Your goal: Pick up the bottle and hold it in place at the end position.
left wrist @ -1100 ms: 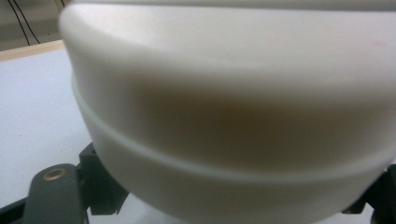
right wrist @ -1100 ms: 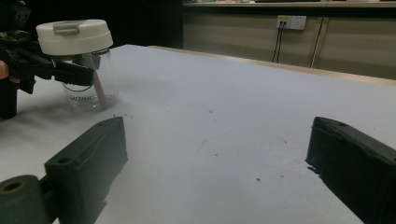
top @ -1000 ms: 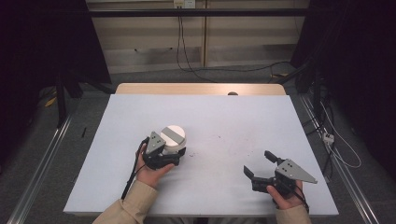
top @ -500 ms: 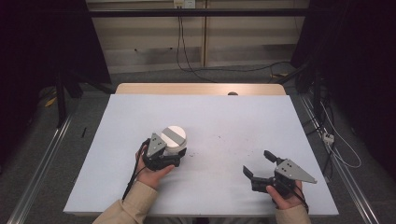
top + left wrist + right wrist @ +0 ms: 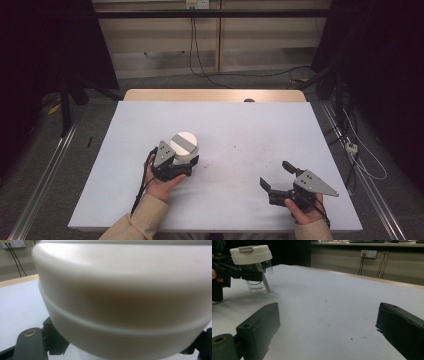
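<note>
In the high view, the left gripper point(image 5: 176, 169) sits left of the table's middle, held in the person's left hand point(image 5: 161, 184), and its jaws are clamped around a clear cup with a white lid point(image 5: 184, 146); the cup stands upright on the white table point(image 5: 225, 125), right at the jaw tips and on their far side from the hand. The lid carries a grey tab across its top. The right gripper point(image 5: 278, 176), in the right hand point(image 5: 303, 211), rests near the table's front right edge, well apart from the cup, with its jaws spread wide and nothing but bare tabletop between them. In the left gripper view the white lid point(image 5: 125, 290) looms very close and blurred above the jaws, whose dark tips flank the cup's body low at either side of the frame, pressed against it. In the right gripper view the two black jaws stand far apart at the bottom corners, the marked white table surface point(image 5: 332, 307) stretching away between them. Beyond the left-hand jaw, at the far left, the cup point(image 5: 259, 280) stands upright with its lid on and a pale straw slanting inside, and the left gripper point(image 5: 244, 273) grips it just under the lid.
</note>
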The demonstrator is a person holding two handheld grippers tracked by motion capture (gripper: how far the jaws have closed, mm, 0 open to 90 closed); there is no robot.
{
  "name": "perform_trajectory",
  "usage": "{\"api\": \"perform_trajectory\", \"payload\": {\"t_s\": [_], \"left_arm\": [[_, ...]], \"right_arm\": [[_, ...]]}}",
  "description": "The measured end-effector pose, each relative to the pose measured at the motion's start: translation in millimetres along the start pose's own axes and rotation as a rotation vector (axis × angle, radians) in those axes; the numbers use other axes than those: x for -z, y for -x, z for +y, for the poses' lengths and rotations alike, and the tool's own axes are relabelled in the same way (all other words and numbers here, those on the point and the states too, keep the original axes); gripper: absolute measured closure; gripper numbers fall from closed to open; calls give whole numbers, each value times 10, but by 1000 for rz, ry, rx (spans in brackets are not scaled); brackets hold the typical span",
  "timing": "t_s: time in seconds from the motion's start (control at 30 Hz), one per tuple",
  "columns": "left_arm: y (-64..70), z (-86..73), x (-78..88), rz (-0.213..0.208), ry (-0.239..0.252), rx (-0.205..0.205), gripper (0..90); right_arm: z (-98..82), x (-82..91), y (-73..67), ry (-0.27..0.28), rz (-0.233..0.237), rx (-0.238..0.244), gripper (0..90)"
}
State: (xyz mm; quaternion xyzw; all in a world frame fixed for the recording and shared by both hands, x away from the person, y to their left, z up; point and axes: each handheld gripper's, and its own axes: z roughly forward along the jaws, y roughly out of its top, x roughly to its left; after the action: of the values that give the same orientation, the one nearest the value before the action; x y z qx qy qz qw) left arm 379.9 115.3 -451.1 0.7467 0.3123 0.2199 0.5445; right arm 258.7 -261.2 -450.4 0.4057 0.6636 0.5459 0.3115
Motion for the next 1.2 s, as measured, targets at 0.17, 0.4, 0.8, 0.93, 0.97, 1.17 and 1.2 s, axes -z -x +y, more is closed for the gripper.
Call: {"api": "perform_trajectory", "payload": {"t_s": [0.17,0.4,0.8,0.93,0.97,1.17,1.2], "left_arm": [[-3,39,-43,-17,-7,10,186],[29,94,-157,-28,-21,2,185],[53,167,-279,-43,-40,13,186],[68,189,-336,-50,-46,13,186],[72,194,-347,-54,-48,12,186],[94,224,-428,-67,-52,8,186],[94,230,-436,-69,-55,8,186]], "right_arm": [[4,-4,-4,2,5,3,45],[9,-15,2,5,13,5,45],[13,-16,22,9,9,0,45],[15,-13,20,10,8,0,45],[15,-13,20,10,8,0,45],[16,-13,20,14,8,-7,45],[16,-13,21,13,8,-9,45]]}}
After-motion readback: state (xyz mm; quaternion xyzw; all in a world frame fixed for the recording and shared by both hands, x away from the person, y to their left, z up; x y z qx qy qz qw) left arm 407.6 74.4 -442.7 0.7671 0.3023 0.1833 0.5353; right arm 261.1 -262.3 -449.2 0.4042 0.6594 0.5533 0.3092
